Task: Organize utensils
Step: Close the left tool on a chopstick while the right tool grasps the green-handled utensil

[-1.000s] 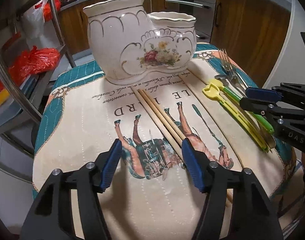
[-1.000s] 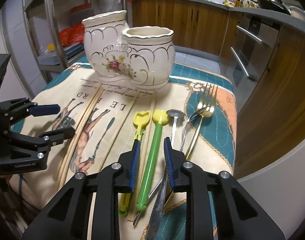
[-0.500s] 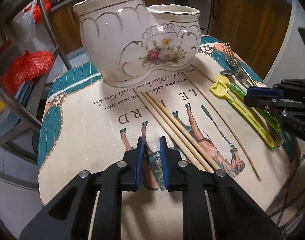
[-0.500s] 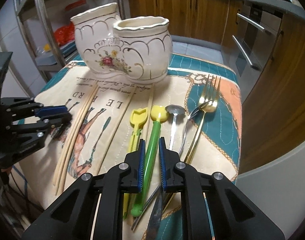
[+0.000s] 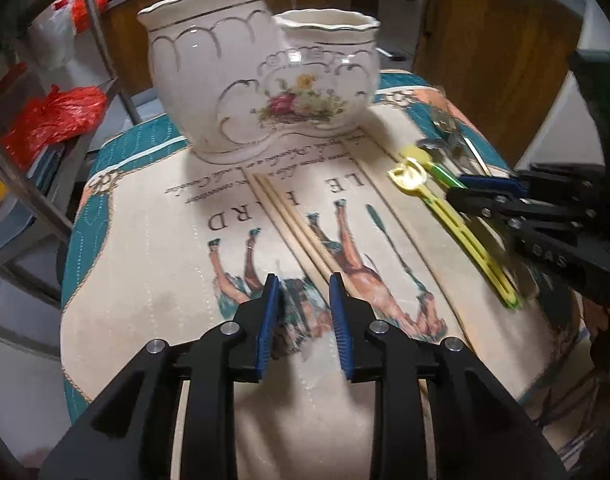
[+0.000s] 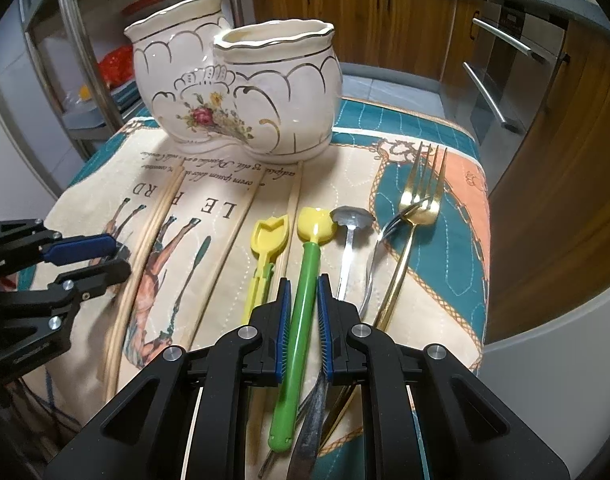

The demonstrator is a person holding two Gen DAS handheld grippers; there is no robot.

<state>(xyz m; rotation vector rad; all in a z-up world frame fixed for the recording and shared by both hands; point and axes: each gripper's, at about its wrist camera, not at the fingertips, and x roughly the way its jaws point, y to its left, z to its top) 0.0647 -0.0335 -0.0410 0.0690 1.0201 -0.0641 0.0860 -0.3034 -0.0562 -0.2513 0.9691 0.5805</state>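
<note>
- Utensils lie on the cloth (image 6: 405,160) before the holder (image 6: 241,92): chopsticks (image 5: 293,224), yellow spoon (image 6: 267,248), green spoon (image 6: 305,276), fork (image 6: 417,208).
- Right gripper (image 6: 303,322) pinches the green spoon's handle.
- Left gripper (image 5: 303,312) hovers over the cloth, jaws opening, nothing between.

A small table (image 6: 457,364) is covered by a printed cloth (image 5: 145,248) with teal edges. On the cloth stand a cream double pot (image 6: 241,92), with chopsticks (image 5: 301,232), a yellow scoop (image 6: 267,252), a green-handled spoon (image 6: 301,300), a metal spoon (image 6: 351,236) and a gold fork (image 6: 417,208) lying before it.
</note>
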